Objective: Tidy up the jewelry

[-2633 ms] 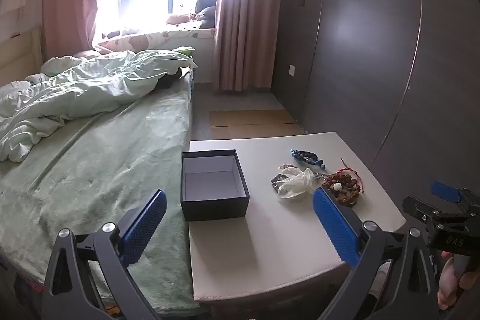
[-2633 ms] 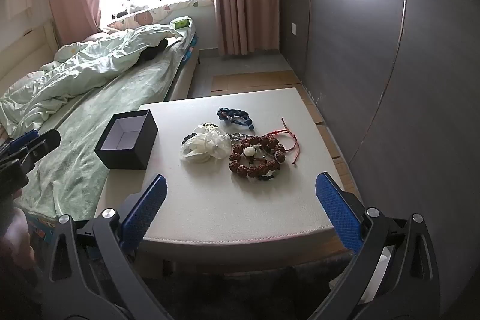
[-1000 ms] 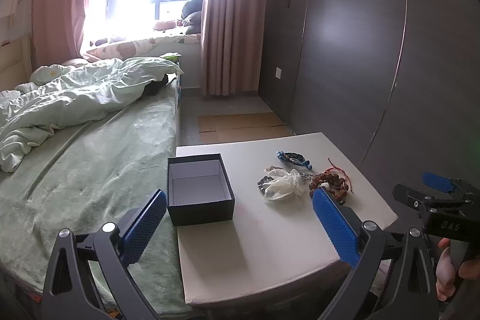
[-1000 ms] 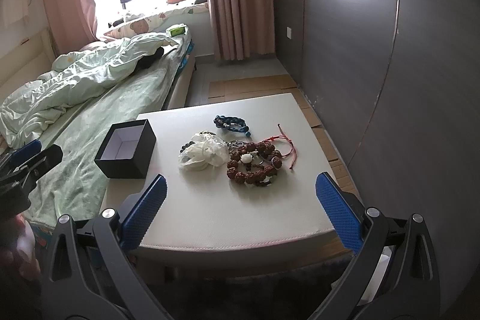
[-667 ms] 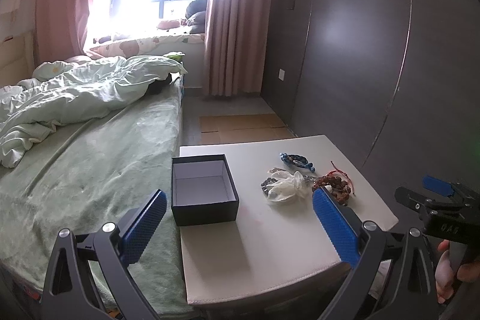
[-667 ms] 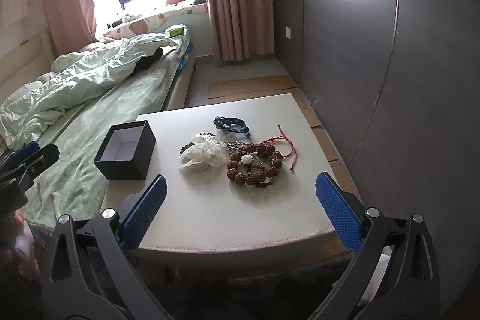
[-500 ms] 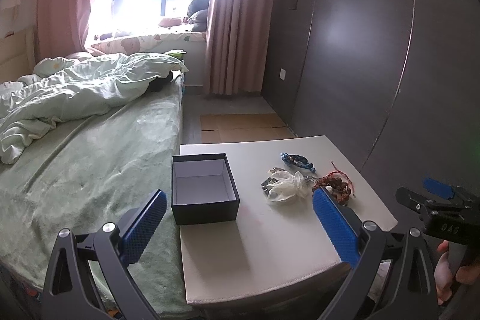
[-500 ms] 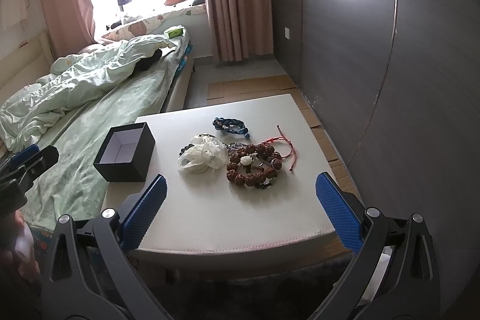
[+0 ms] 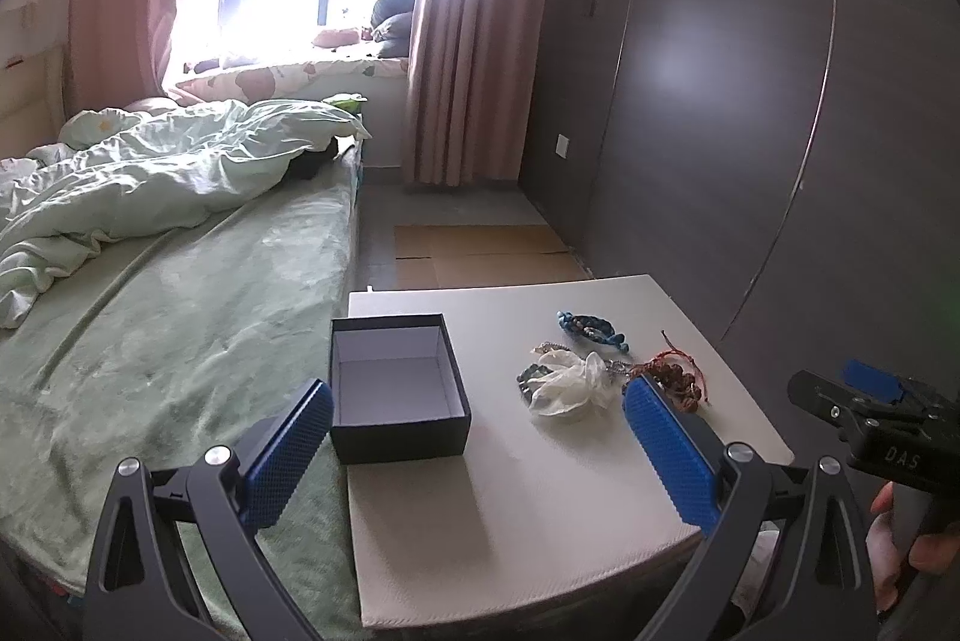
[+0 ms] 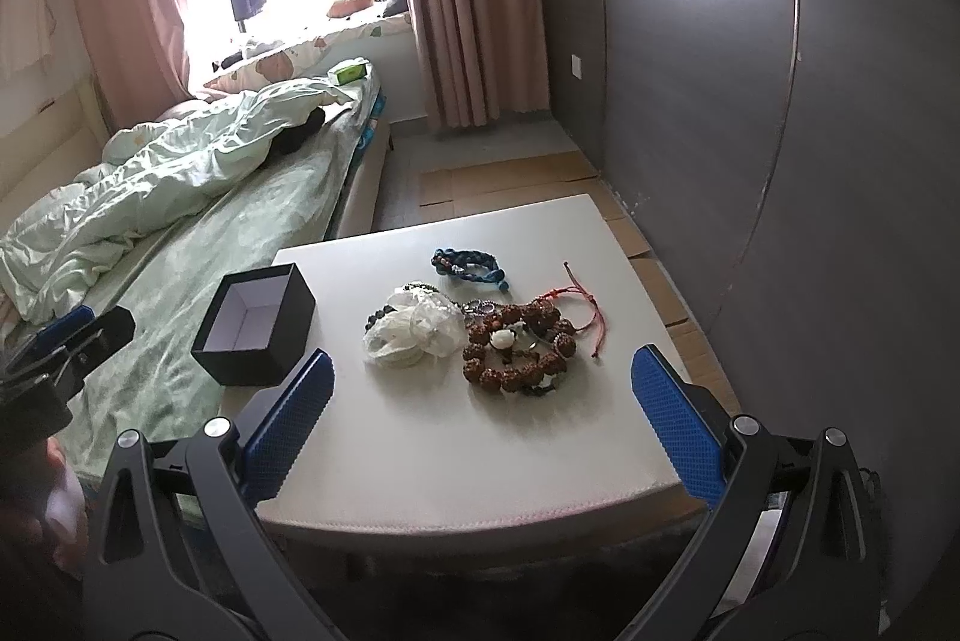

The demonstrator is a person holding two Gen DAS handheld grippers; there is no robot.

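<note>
Bedroom setup with a green bed [image 9: 180, 293] on one side, dark wardrobe panels on the other, and a low white desk [image 10: 480, 437] squeezed in between. Honestly not much has changed over the last couple of seconds: both views have just wobbled and drifted a bit, the jewelry sits in the same cluster, and the box is as empty as it was. So I'd say the task hasn't really started, this looks like lining up before the first pick. The left tool [image 9: 474, 452] is wide open with nothing in it, hanging back off the near edge of the desk, and the right tool [image 10: 480, 422] is the same deal, spread wide and empty. The open black box [image 9: 396, 389] sits at the bed-side edge of the desk, roughly ahead of the left tool's left pad. The jewelry is all on the other half: a brown bead bracelet [image 10: 516, 347] with a white bead in it, a white plastic bag [image 10: 414, 332] touching it, a blue braided bracelet [image 10: 468, 267] just behind, and a red cord [image 10: 579, 302] trailing off the beads. From the right tool's view the pile sits pretty much centred between its pads but well ahead, no contact. My guess is the right side grabs first, and the tangle of cord and beads could drag along together.
</note>
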